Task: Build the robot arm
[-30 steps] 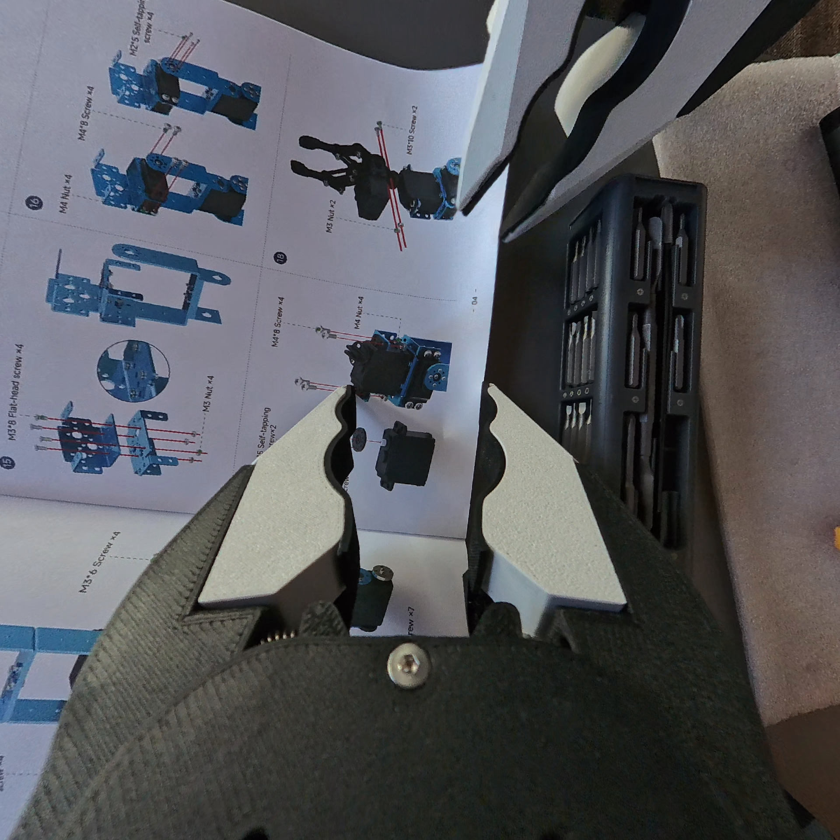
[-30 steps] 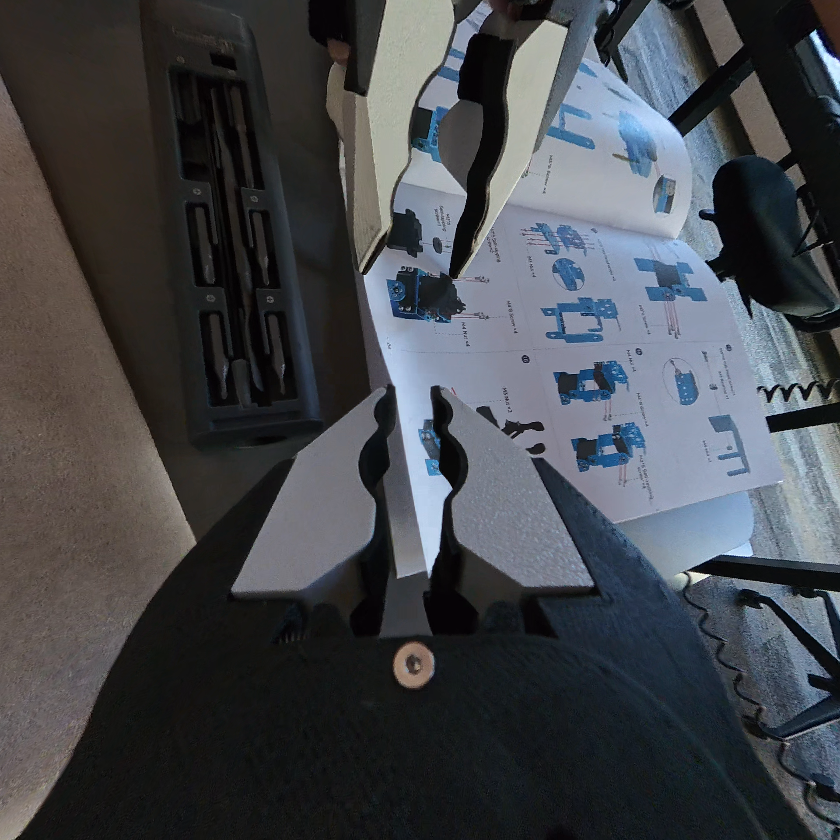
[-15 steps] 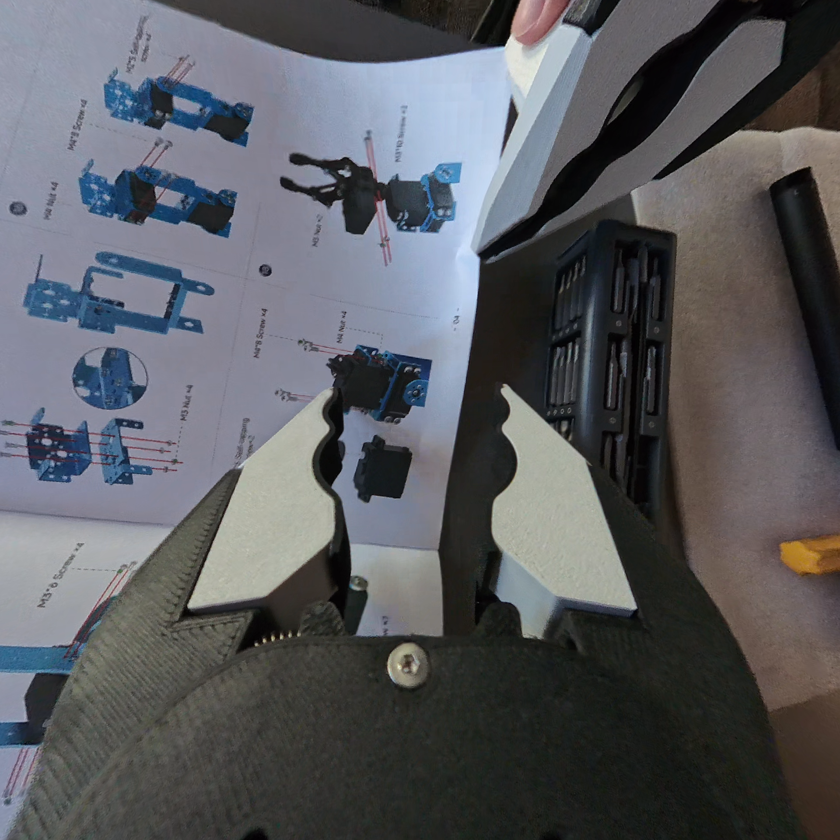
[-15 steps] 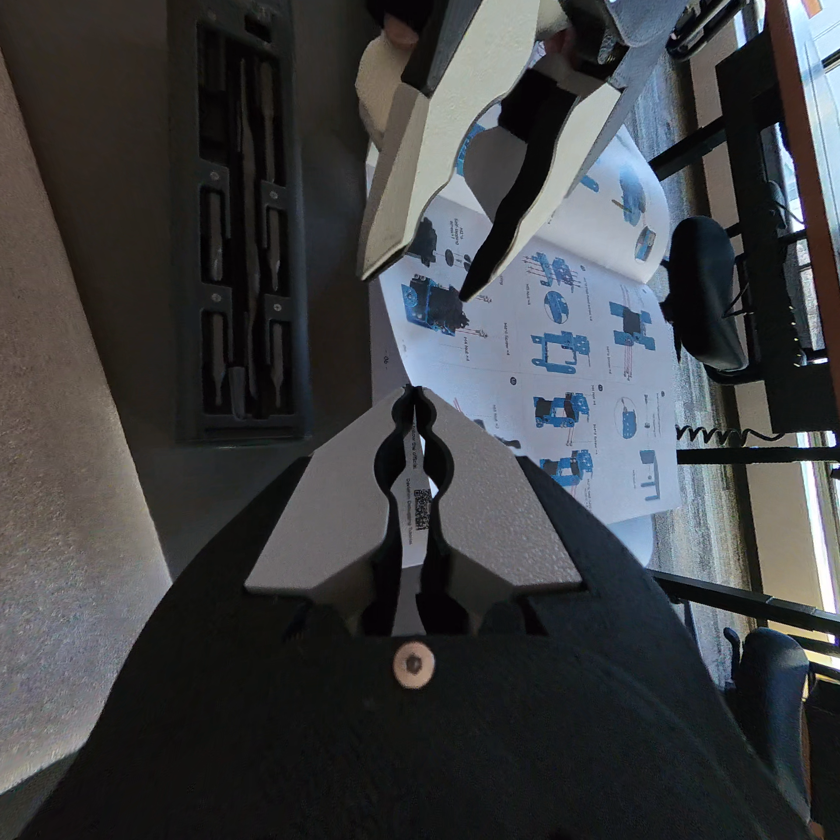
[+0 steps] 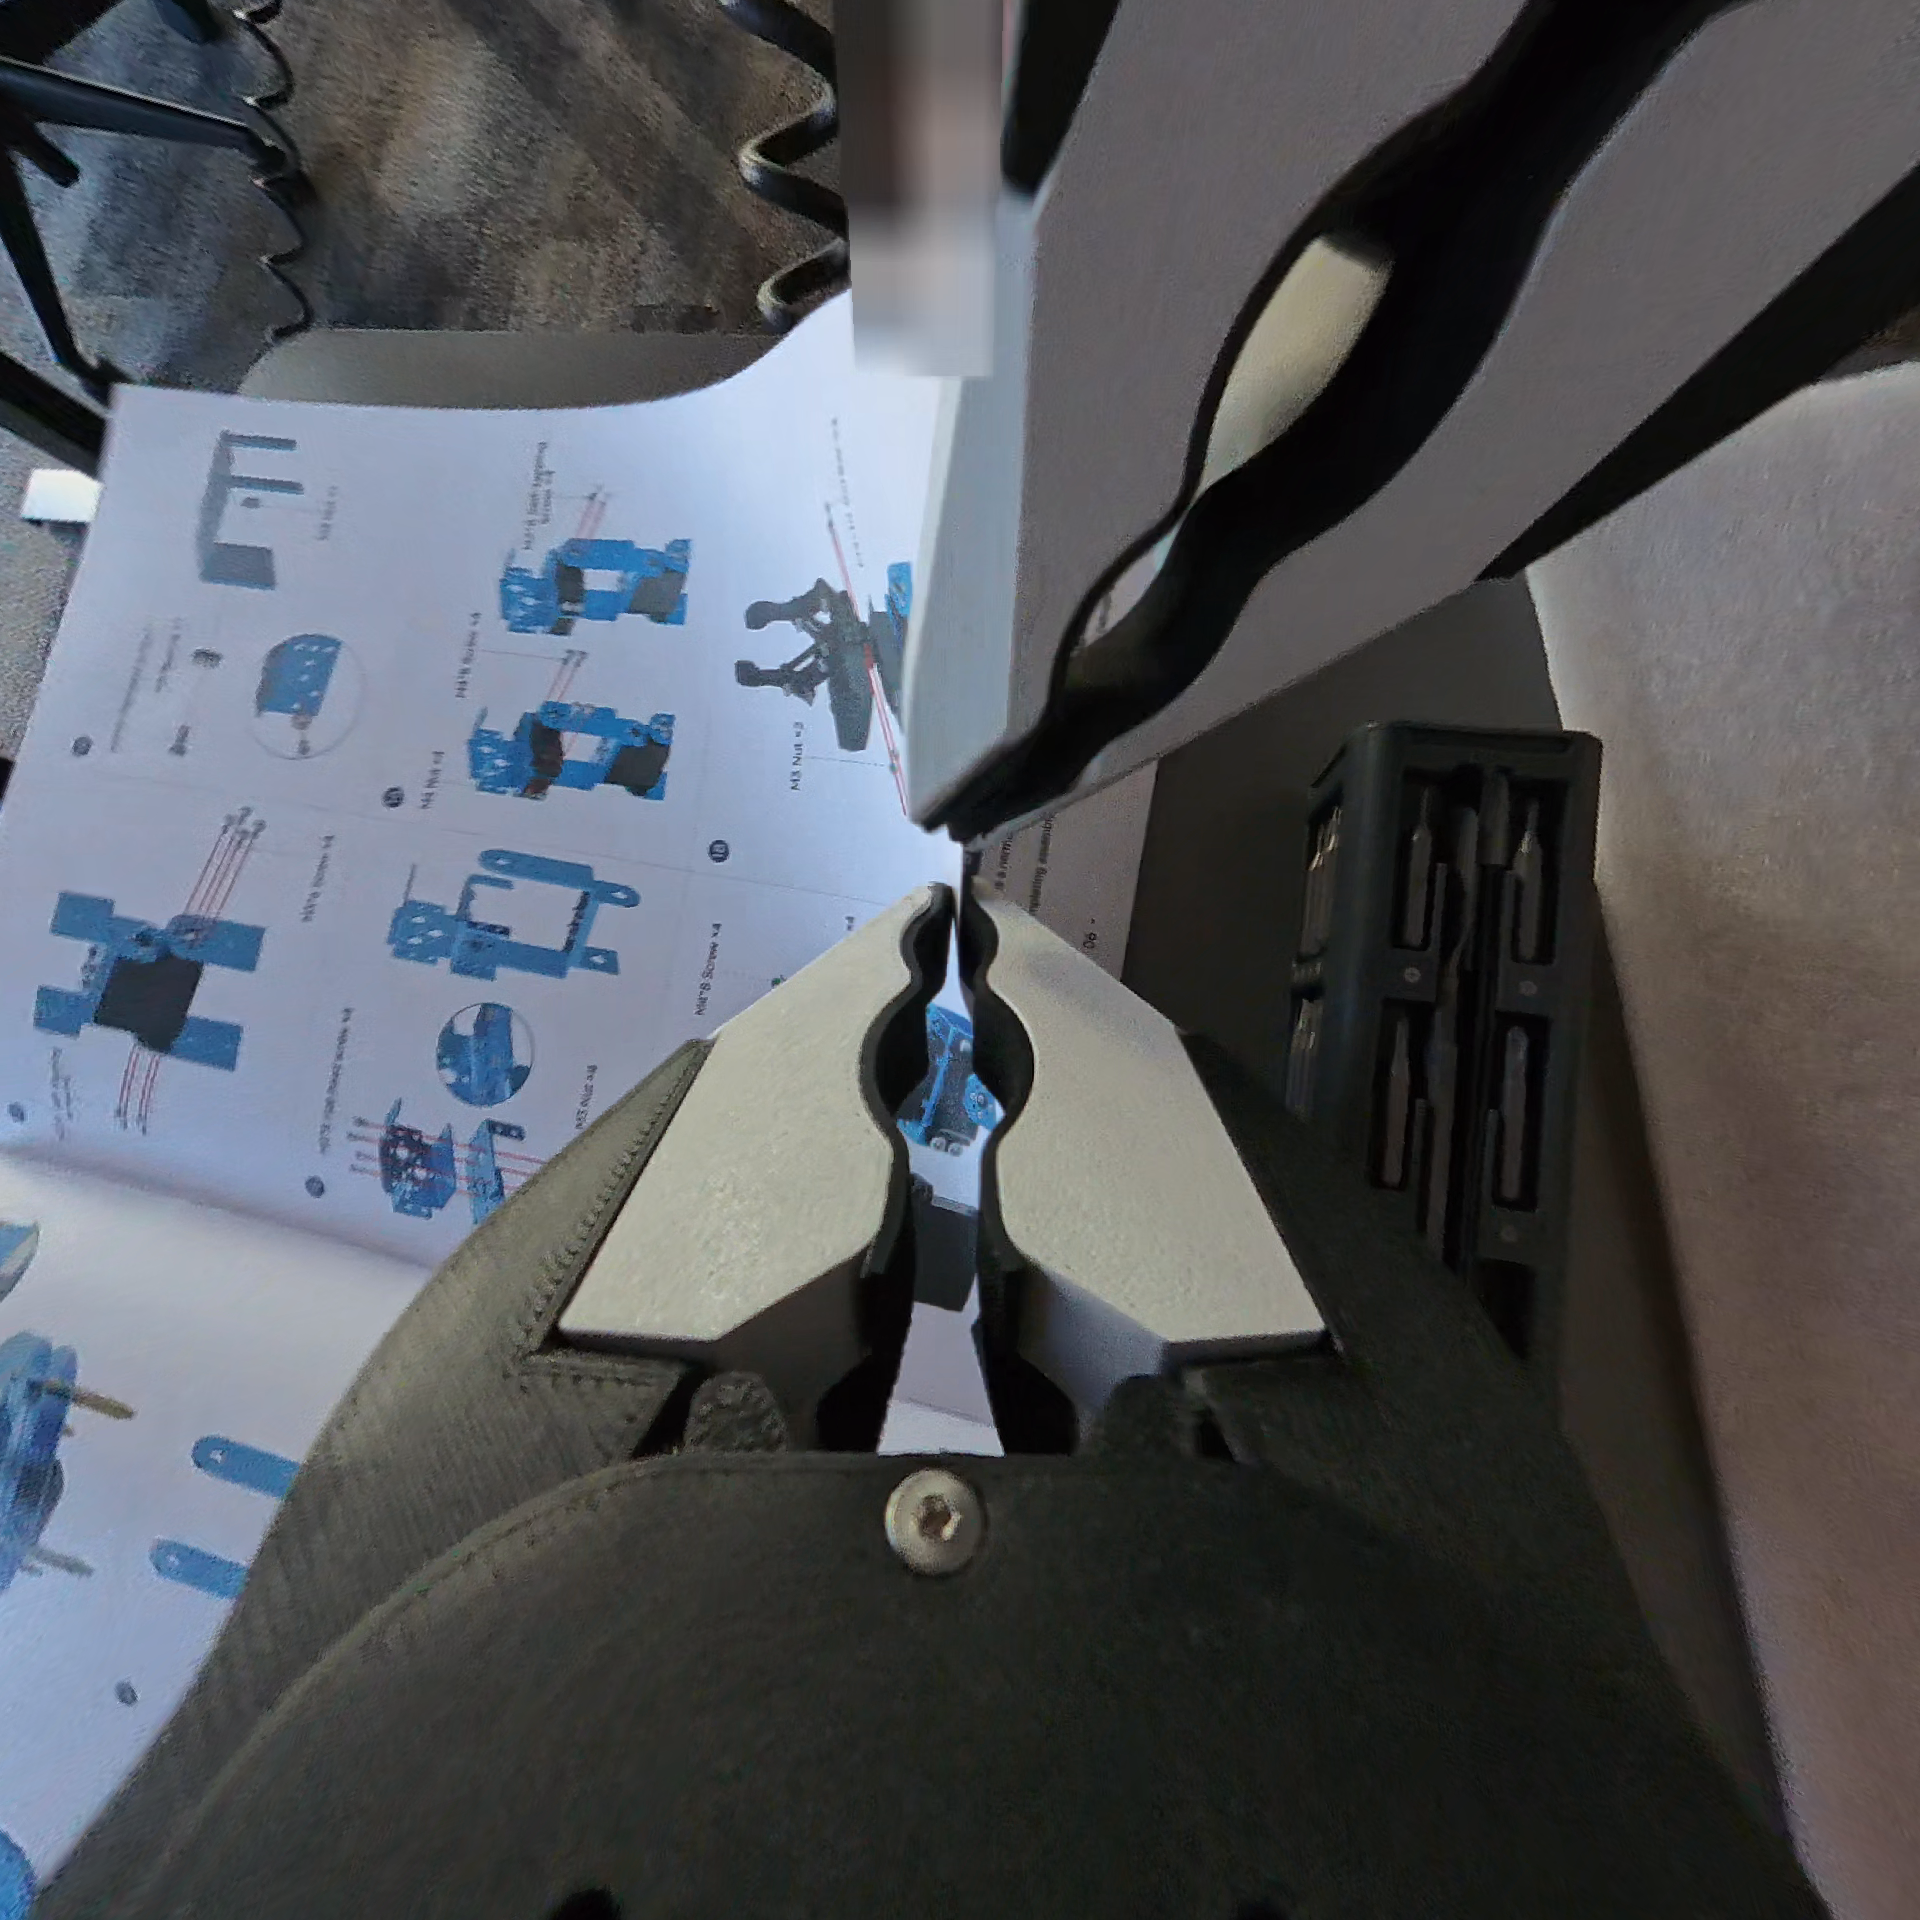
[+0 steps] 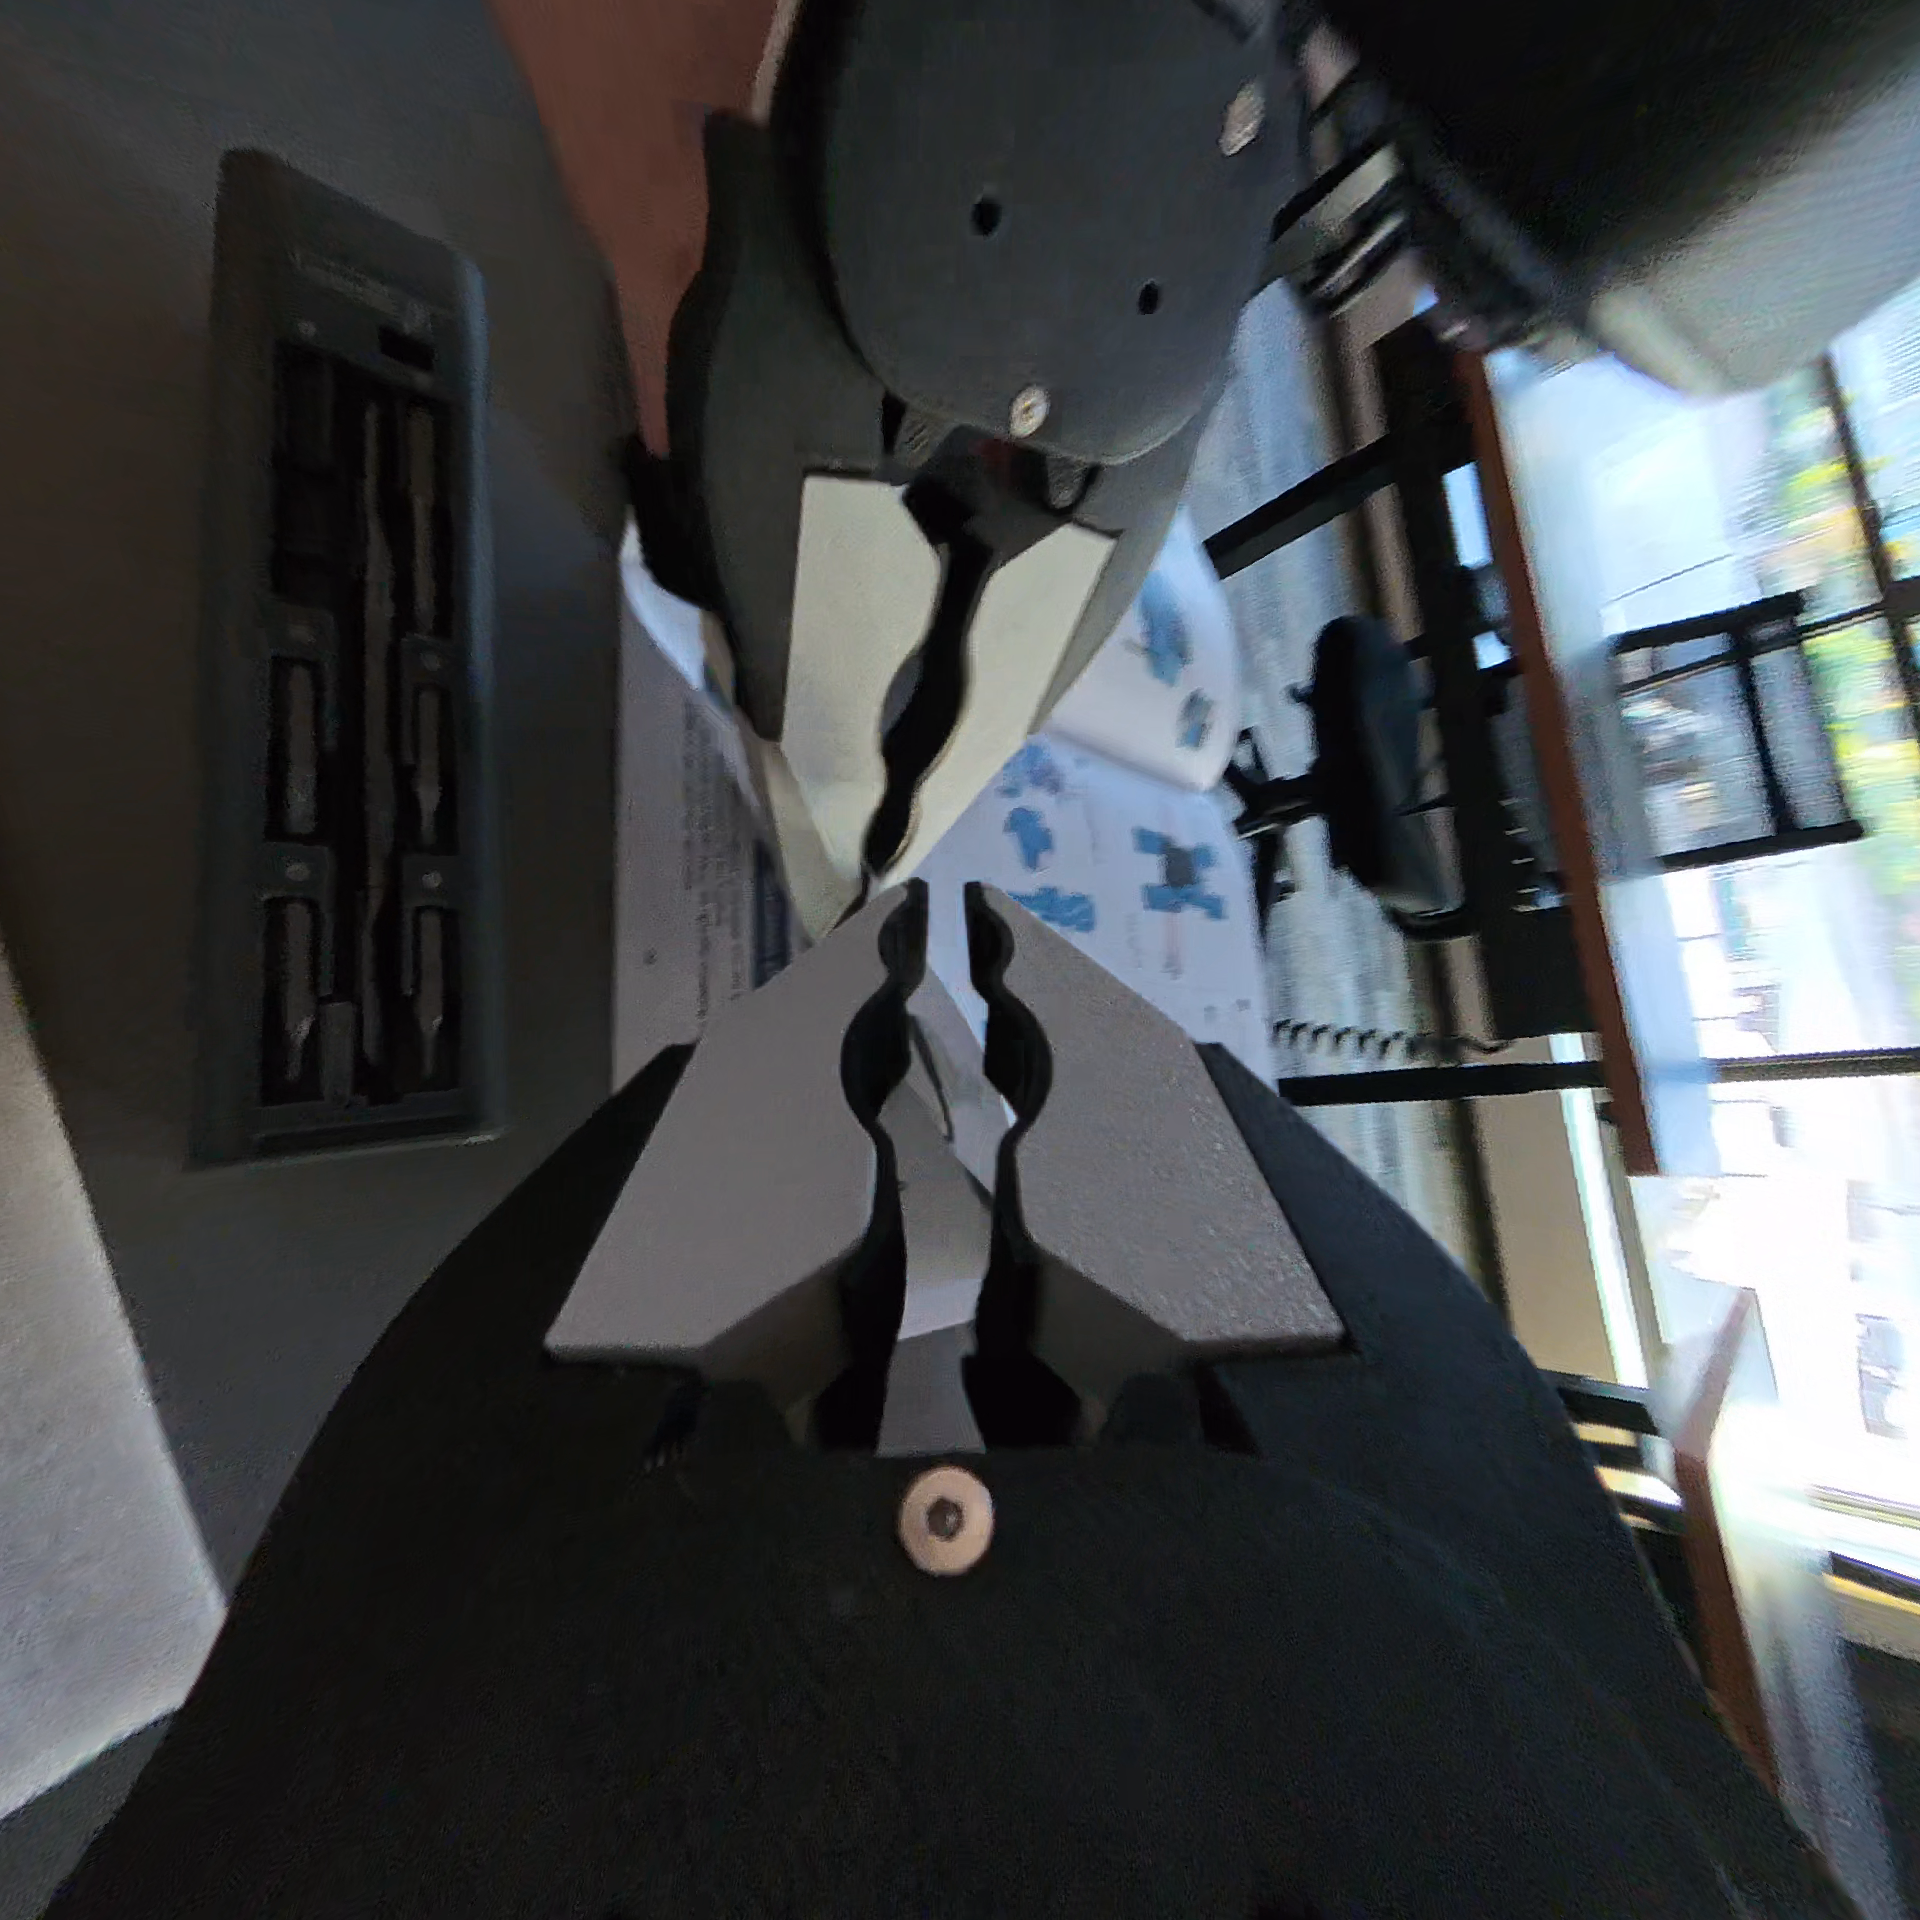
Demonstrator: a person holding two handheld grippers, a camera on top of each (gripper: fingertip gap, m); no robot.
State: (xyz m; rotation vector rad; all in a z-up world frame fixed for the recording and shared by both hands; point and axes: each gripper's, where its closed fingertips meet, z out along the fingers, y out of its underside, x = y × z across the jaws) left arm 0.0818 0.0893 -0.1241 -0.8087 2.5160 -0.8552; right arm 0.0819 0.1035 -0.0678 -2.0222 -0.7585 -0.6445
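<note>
An open instruction booklet (image 5: 416,779) with blue assembly drawings lies on a dark table. Its right-hand page (image 5: 1039,873) is lifted on edge. My left gripper (image 5: 956,914) is shut on that page's edge. My right gripper (image 5: 977,821) comes in from the upper right, its tips just above the left one's, on the same page. In the right wrist view the right gripper (image 6: 942,894) shows a narrow gap at its tips, with the page (image 6: 935,1195) running between the fingers. The left gripper (image 6: 883,862) faces it tip to tip. The booklet (image 6: 1143,883) lies beyond.
A dark open case of screwdriver bits (image 5: 1455,987) lies right of the booklet, and also shows in the right wrist view (image 6: 343,675). A beige mat (image 5: 1766,1039) borders it. A black coiled cable (image 5: 790,156) and an office chair (image 6: 1371,769) stand beyond the table's edge. Tip to tip, the grippers are about 5 centimeters apart.
My left gripper has closed from open onto the lifted page. Both grippers have come together tip to tip. The right gripper's tips have parted slightly since half a second ago.
</note>
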